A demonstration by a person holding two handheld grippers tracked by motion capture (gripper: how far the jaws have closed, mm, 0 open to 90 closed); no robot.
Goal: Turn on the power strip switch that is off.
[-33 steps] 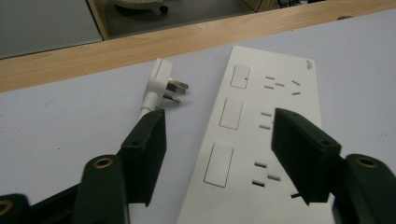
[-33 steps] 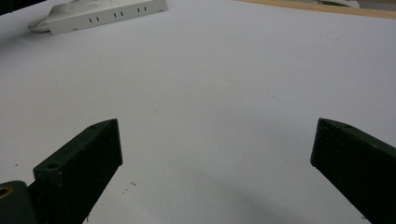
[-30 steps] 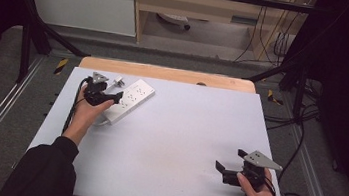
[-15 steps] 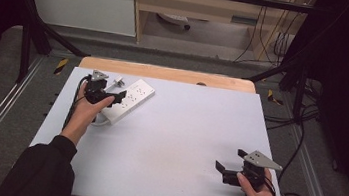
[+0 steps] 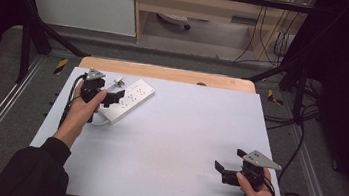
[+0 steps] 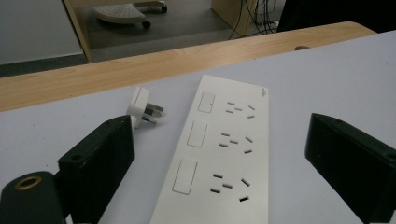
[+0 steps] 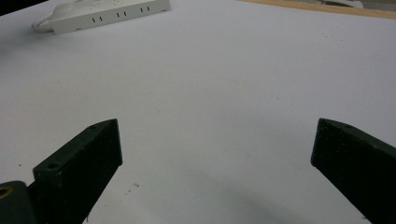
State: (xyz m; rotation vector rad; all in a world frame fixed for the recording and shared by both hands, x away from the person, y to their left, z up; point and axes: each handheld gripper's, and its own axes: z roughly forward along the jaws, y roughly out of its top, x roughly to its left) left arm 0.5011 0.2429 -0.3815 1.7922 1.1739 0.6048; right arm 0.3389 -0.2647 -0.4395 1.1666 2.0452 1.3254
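Note:
A white power strip [image 5: 128,99] [image 6: 224,158] lies at an angle near the table's far left, with several sockets and rocker switches. A small white plug [image 5: 118,80] [image 6: 142,107] lies loose just beyond it, prongs showing. My left gripper [image 5: 110,97] [image 6: 219,163] hovers open over the strip's near end, its jaws straddling the strip without touching it. My right gripper [image 5: 220,170] [image 7: 215,163] stands open near the front right of the white table [image 5: 183,129], nothing between its jaws. In the right gripper view the power strip [image 7: 105,11] lies far off at the top left.
A wooden strip [image 5: 165,73] [image 6: 140,65] edges the table's far side. Black frame bars, cables and a cabinet stand beyond it on the floor. The strip's white cord [image 5: 100,122] curls at its near end by the person's left hand.
My left gripper has shifted slightly along the power strip's near end. The right gripper has stayed in place.

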